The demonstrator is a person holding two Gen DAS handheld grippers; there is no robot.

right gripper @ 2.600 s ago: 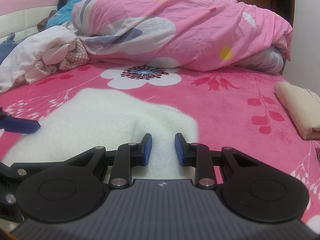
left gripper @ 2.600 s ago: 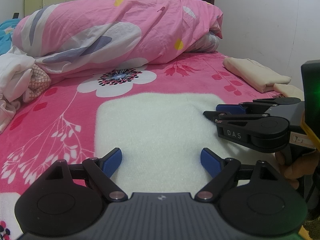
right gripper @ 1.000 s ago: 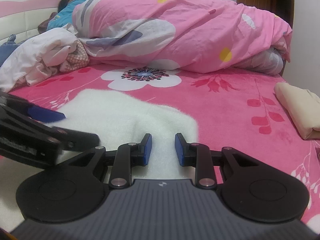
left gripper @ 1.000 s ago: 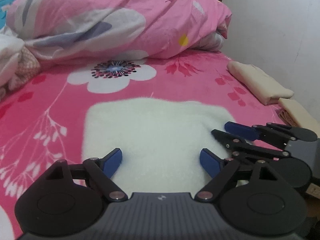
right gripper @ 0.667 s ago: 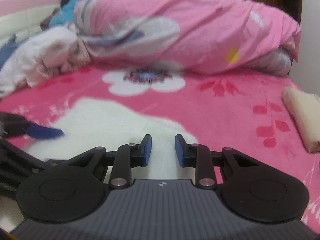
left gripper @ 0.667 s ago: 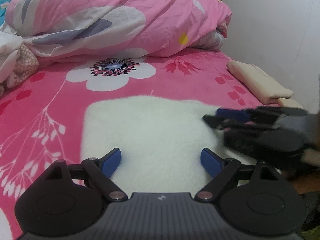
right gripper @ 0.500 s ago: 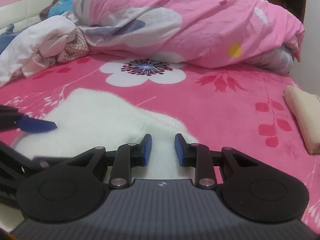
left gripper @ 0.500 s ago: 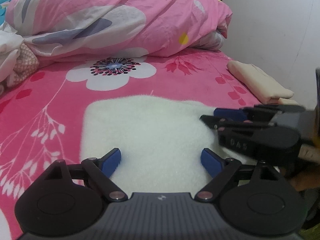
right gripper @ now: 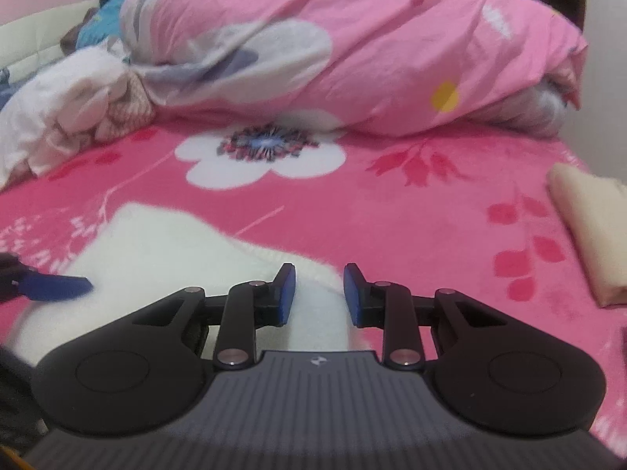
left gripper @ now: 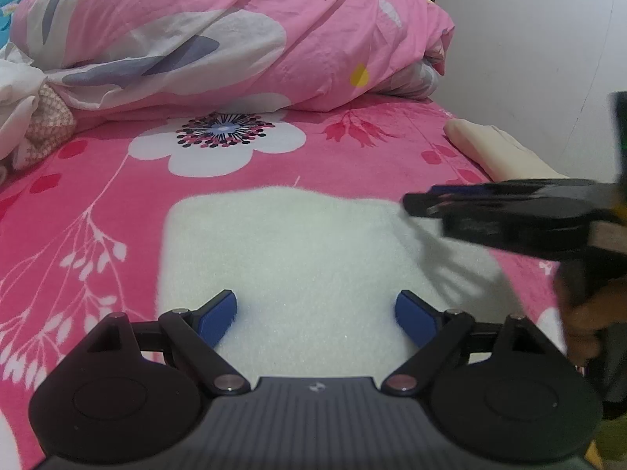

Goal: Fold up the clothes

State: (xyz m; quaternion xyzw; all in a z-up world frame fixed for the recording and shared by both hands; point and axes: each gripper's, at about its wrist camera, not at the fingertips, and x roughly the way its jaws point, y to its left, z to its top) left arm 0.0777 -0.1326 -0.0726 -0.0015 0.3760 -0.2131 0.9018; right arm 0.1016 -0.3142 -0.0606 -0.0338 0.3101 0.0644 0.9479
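We are at a bed [left gripper: 352,164] spread with a bright pink floral blanket, a rolled pink duvet [left gripper: 235,35] heaped along its far side against a pale wall. Near us lies a white fleecy garment [left gripper: 305,258], flat and roughly square, which would fit either a fold already made or one still in the making. Our left gripper [left gripper: 315,313] hovers over its near edge with fingers spread wide, holding nothing. Our right gripper [right gripper: 319,290] sits at the garment's right near corner, fingers narrowed but parted, with white fleece between them; whether they pinch it we cannot tell. The fabric looks soft, light and limp, so we judge it will sag unless taken at corners or along an edge. Folded cream clothes [right gripper: 588,227] lie at the right edge of the bed, crumpled white laundry [right gripper: 66,117] far left. Open blanket stretches between garment and duvet.
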